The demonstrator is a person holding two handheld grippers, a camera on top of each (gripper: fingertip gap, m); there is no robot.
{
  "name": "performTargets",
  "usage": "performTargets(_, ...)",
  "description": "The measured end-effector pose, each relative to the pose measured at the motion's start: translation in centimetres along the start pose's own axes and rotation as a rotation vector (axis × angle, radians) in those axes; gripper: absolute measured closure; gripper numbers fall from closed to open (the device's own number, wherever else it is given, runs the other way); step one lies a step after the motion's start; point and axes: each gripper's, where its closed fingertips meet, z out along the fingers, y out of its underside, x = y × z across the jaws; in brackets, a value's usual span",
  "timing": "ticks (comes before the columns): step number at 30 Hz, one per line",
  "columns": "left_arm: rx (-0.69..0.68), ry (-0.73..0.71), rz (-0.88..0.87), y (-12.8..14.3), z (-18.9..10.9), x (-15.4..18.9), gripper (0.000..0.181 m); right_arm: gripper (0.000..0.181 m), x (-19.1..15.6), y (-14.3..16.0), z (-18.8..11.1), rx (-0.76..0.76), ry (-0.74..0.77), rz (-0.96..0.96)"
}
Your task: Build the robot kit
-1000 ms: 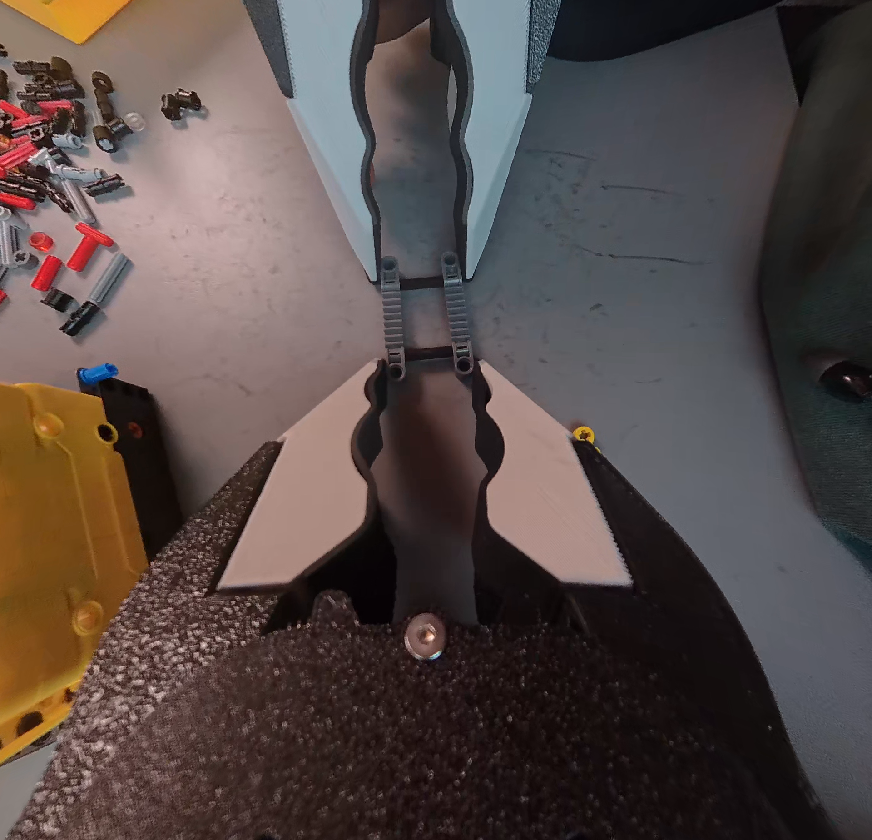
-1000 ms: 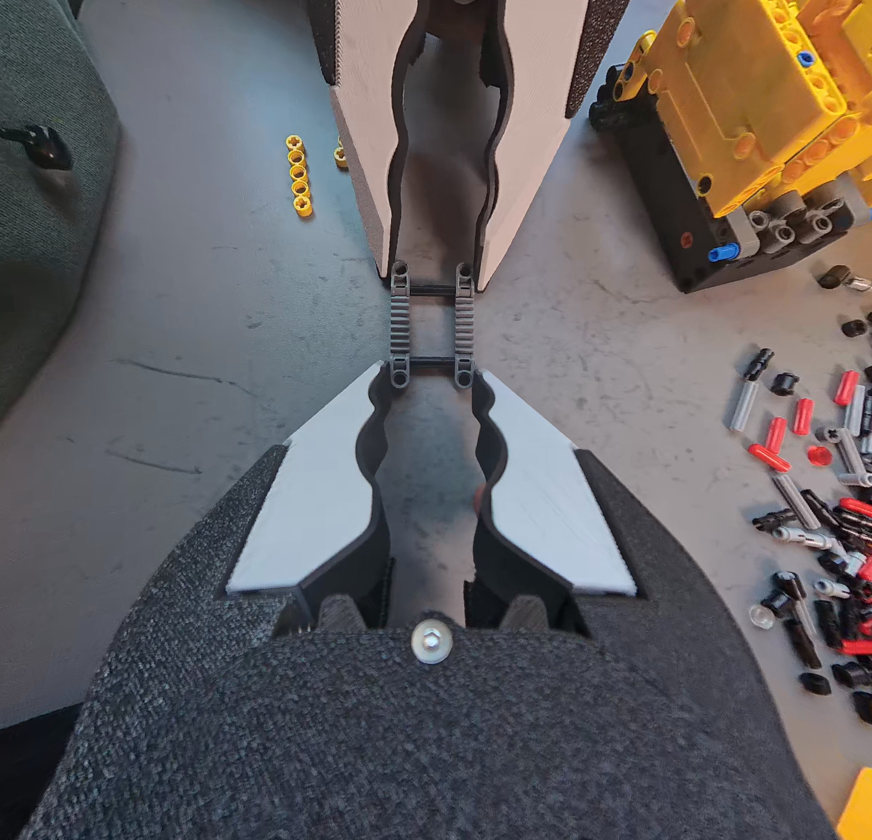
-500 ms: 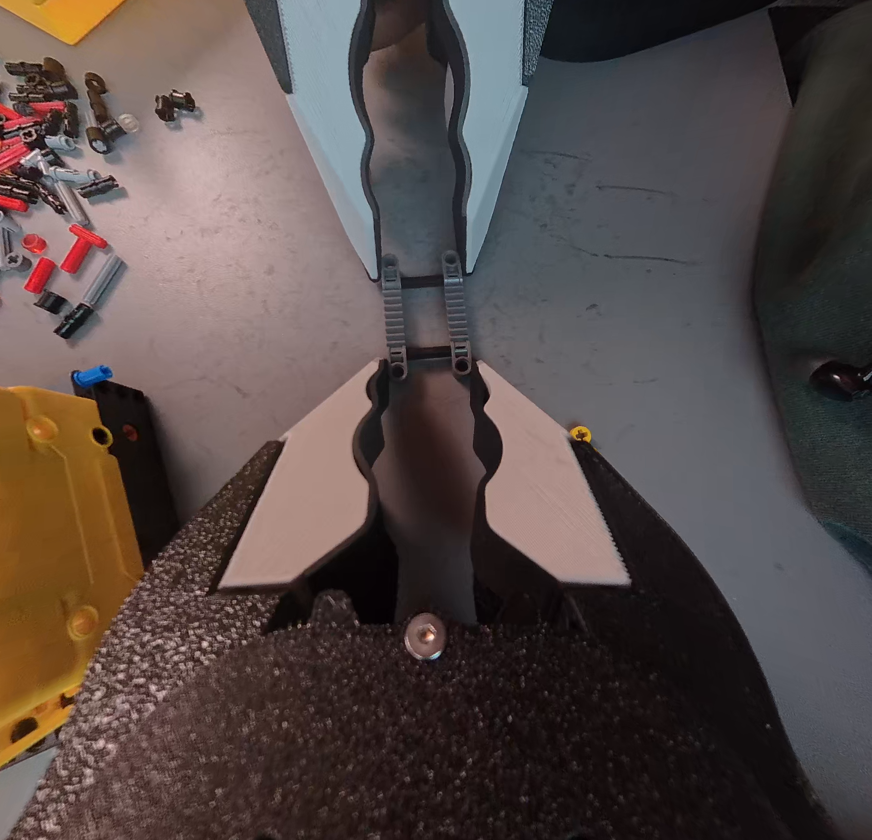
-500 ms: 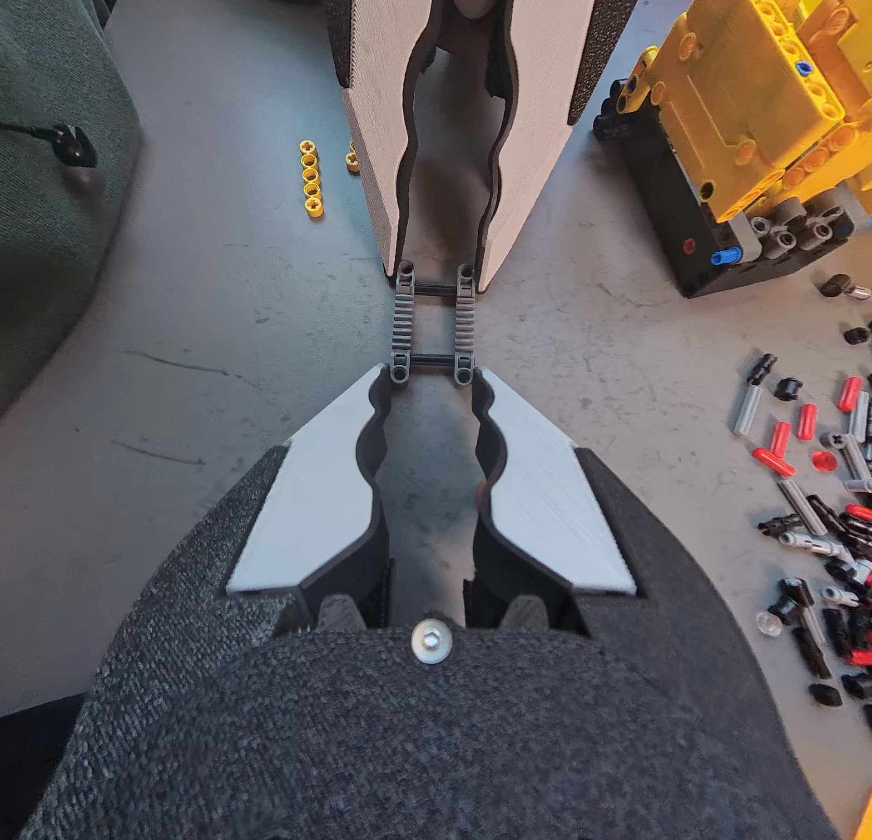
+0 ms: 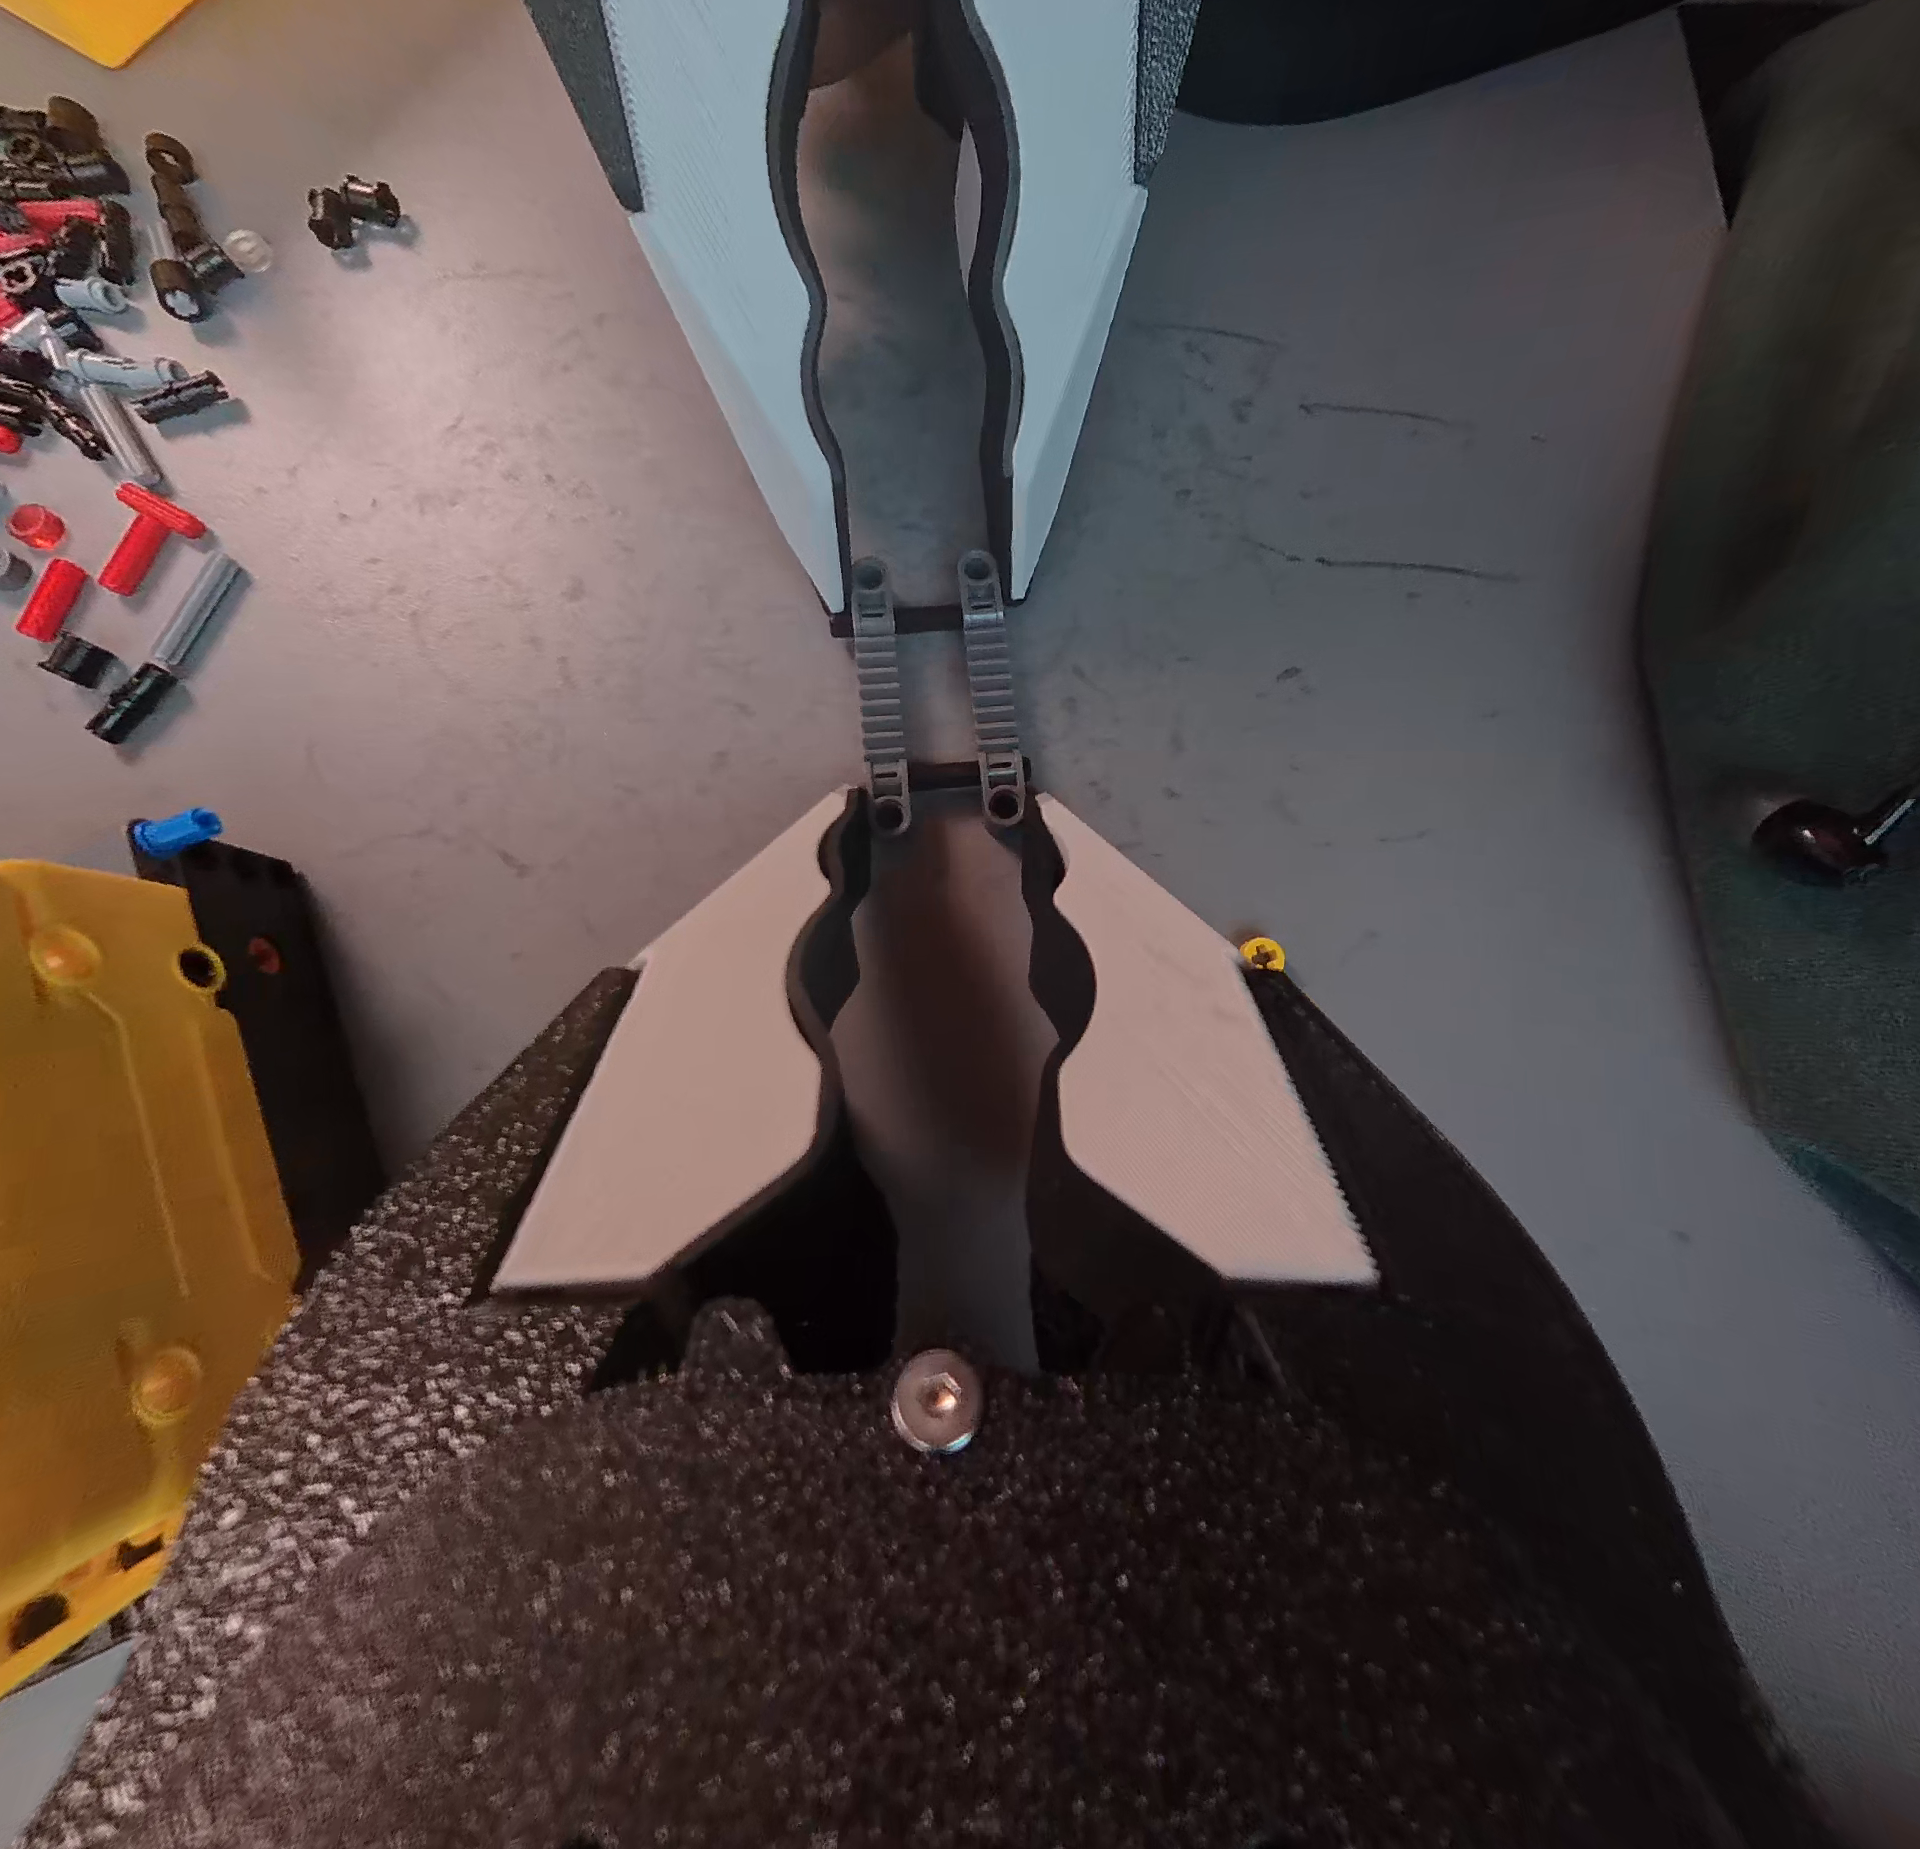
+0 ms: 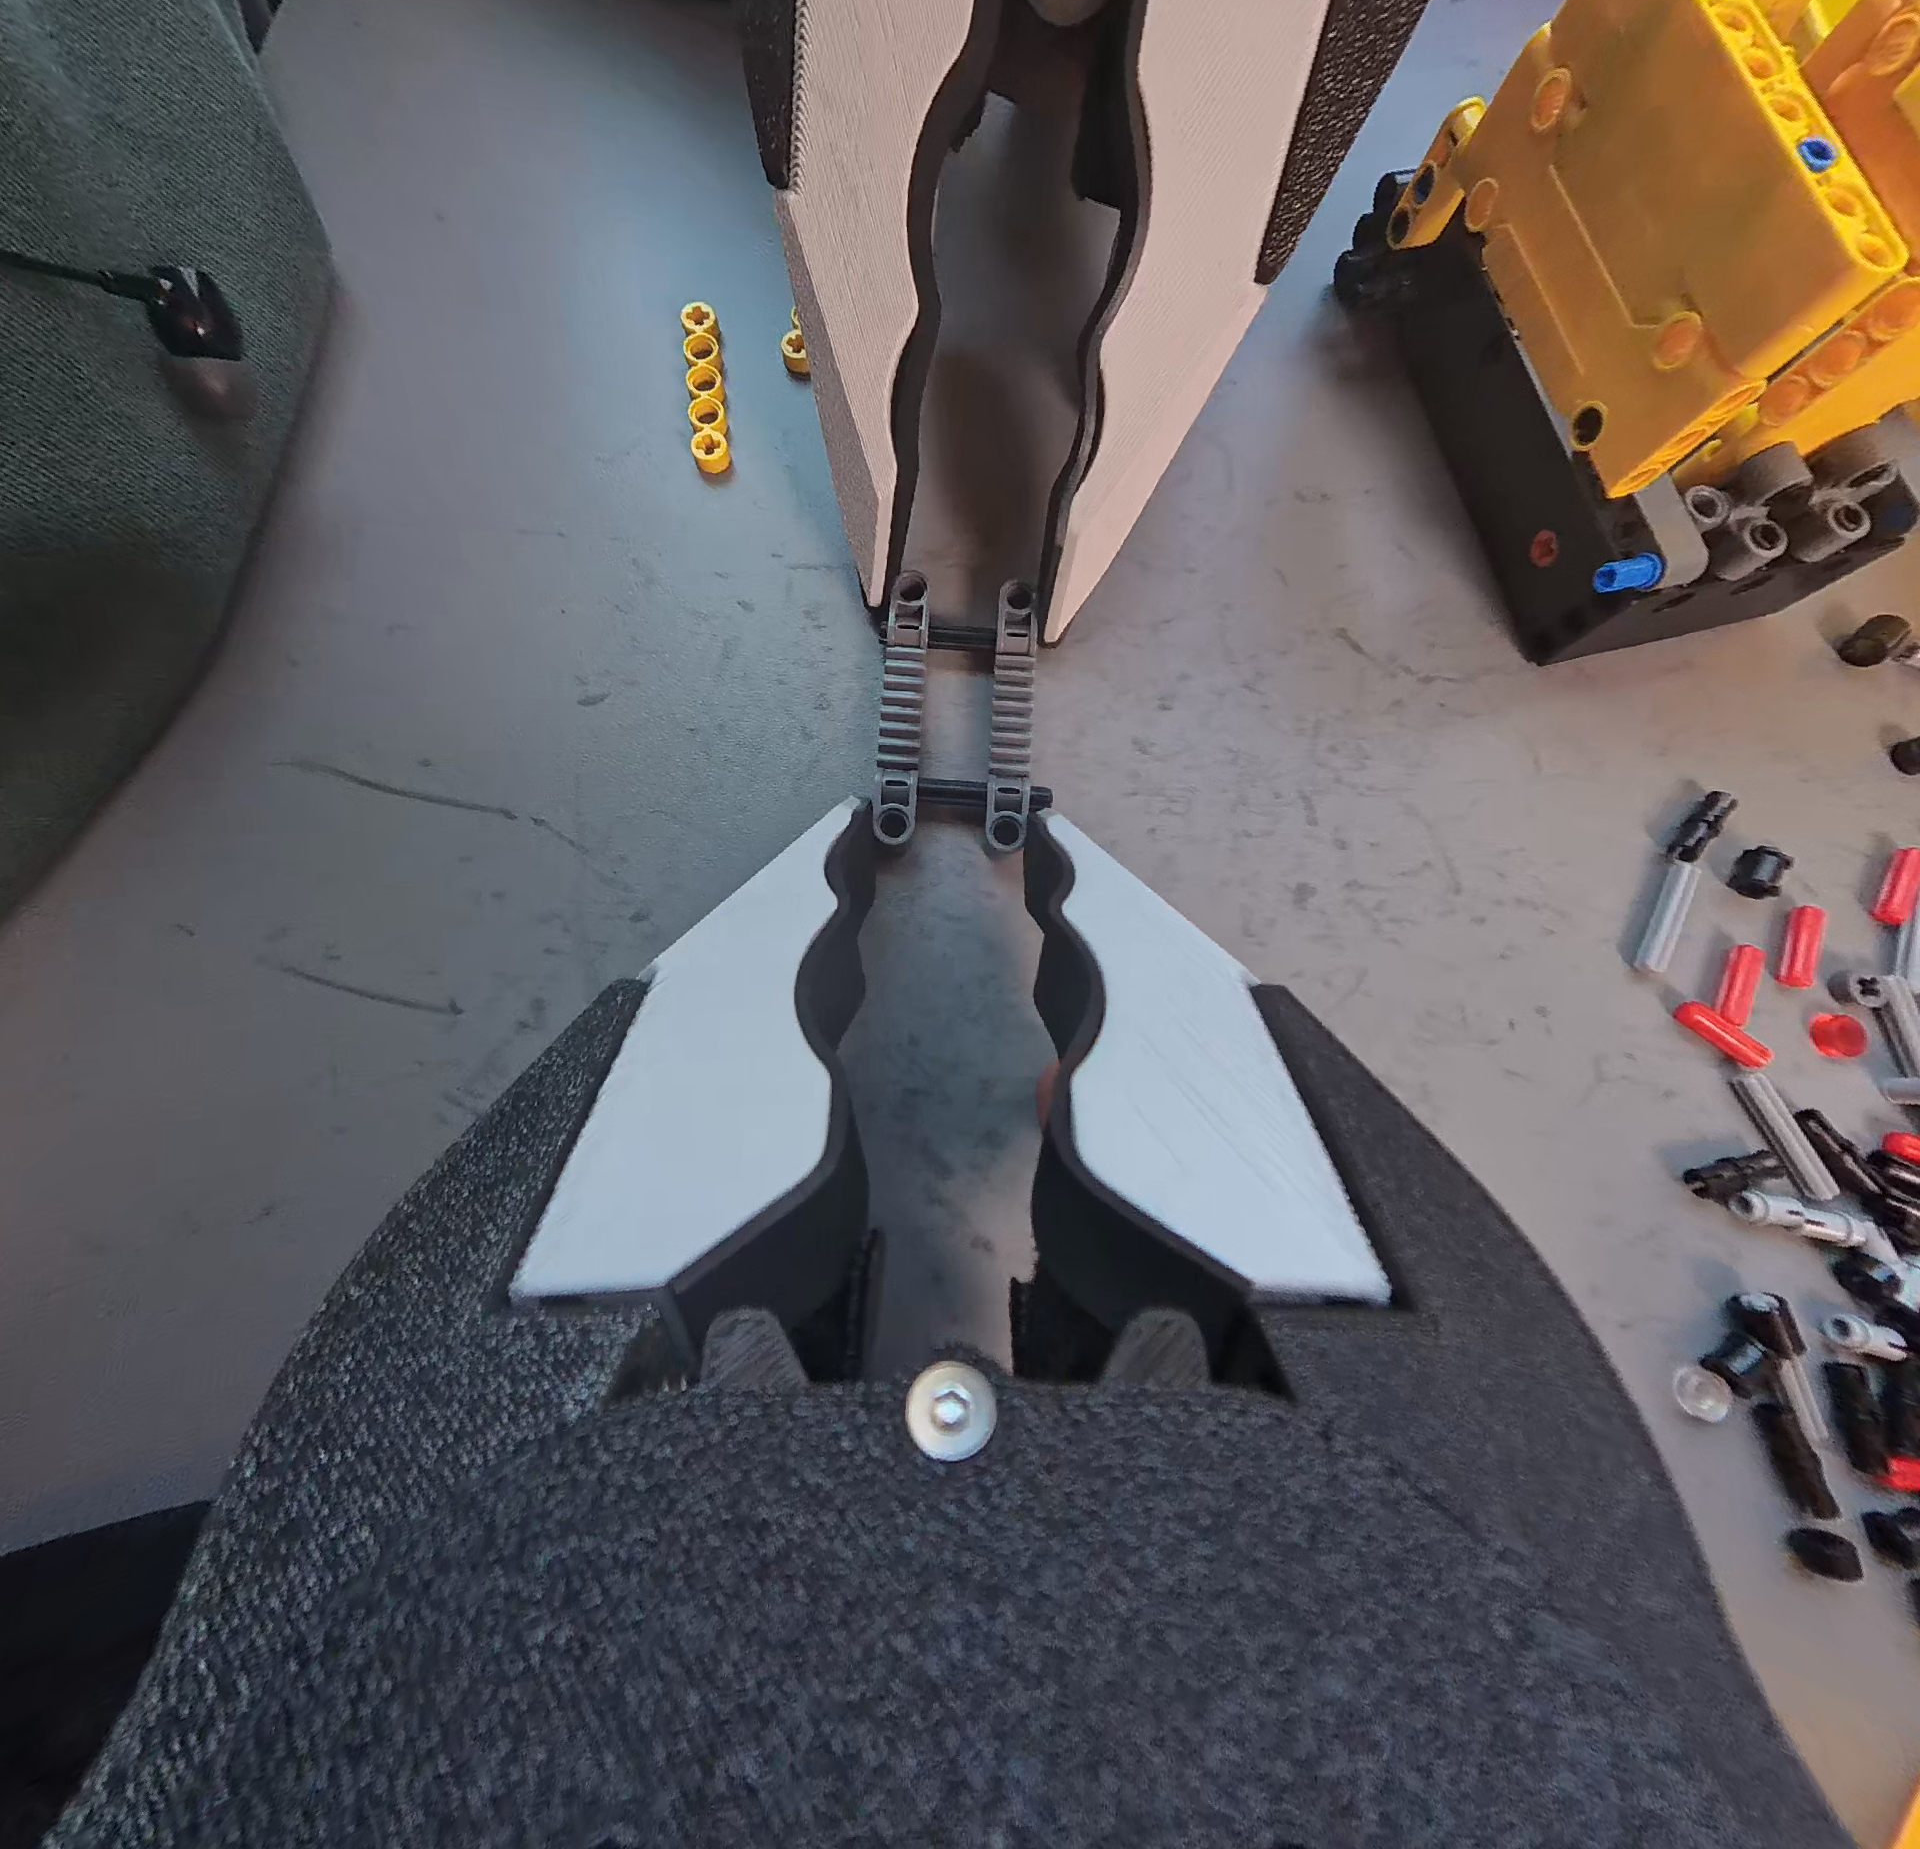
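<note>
On the grey table (image 5: 1351, 656), with the yellow-and-black brick model (image 6: 1662, 241) off to one side, we've got the left gripper (image 5: 945, 812) and right gripper (image 6: 951, 823) facing each other. Each pinches one end of the little grey ribbed frame (image 5: 935, 698), held between them above the tabletop. Versus a second ago the hold's the same. Only the loose pins (image 5: 104, 345) and yellow beam (image 6: 707, 386) slid slightly in view.

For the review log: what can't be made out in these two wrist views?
- Yellow block model: cut off by left wrist view's edge.
- Second yellow beam: right wrist view, mostly behind left gripper.
- Loose pins: cut by the edge.
- Right gripper contact with grey ribbed assembly: unclear.
</note>
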Motion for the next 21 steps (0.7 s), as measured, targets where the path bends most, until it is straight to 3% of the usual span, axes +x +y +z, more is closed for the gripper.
performTargets(21,0.027,-0.051,0.065,-0.13,-0.13,-0.04,0.154,0.152,0.02,-0.19,-0.11,0.053,0.045,0.013)
